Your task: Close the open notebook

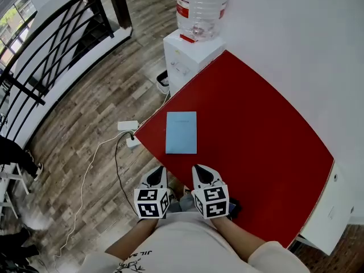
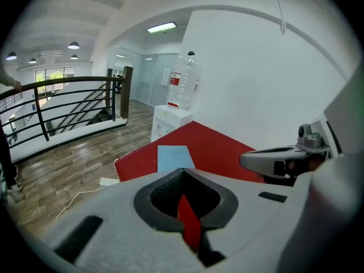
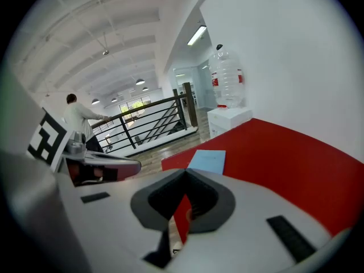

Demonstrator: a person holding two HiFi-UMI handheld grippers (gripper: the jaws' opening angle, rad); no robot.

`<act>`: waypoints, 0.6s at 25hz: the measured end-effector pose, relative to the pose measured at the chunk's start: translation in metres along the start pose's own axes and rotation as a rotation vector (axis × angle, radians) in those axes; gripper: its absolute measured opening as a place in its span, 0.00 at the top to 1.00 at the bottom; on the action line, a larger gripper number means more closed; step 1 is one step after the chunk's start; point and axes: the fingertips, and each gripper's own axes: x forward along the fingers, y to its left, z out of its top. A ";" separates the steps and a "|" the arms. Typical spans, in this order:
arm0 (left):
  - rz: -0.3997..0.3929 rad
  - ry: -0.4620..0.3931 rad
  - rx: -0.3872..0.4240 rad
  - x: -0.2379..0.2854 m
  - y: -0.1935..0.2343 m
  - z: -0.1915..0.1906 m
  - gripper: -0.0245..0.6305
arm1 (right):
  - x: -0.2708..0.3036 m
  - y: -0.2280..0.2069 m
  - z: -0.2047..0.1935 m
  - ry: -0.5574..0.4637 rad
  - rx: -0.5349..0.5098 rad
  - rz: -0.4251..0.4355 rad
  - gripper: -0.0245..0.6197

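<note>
your notebook (image 1: 181, 132) lies closed and flat on the red table (image 1: 261, 135), blue cover up. it sits just inside the table's left corner, the one nearest the white power strip (image 1: 128, 125) on the wood floor. nothing rests on it and neither gripper touches it.

your left gripper (image 1: 158, 172) has its fingers pressed together with nothing between them; in the left gripper view only a red sliver of table shows through the seam. your right gripper (image 1: 200, 170) is the same, jaws together and empty. both are held side by side close to your body, over the table's near edge, tips angled down towards the notebook and well short of it.

a white water dispenser (image 1: 187, 61) stands against the table's far left edge.
</note>
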 end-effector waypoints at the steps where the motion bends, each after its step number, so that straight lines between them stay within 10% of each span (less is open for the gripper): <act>1: 0.002 -0.007 0.000 -0.003 0.000 0.000 0.95 | -0.001 0.004 -0.001 -0.002 -0.004 0.003 0.95; 15: 0.011 -0.040 0.035 -0.027 -0.004 -0.002 0.95 | -0.008 0.036 -0.009 -0.010 -0.059 0.073 0.95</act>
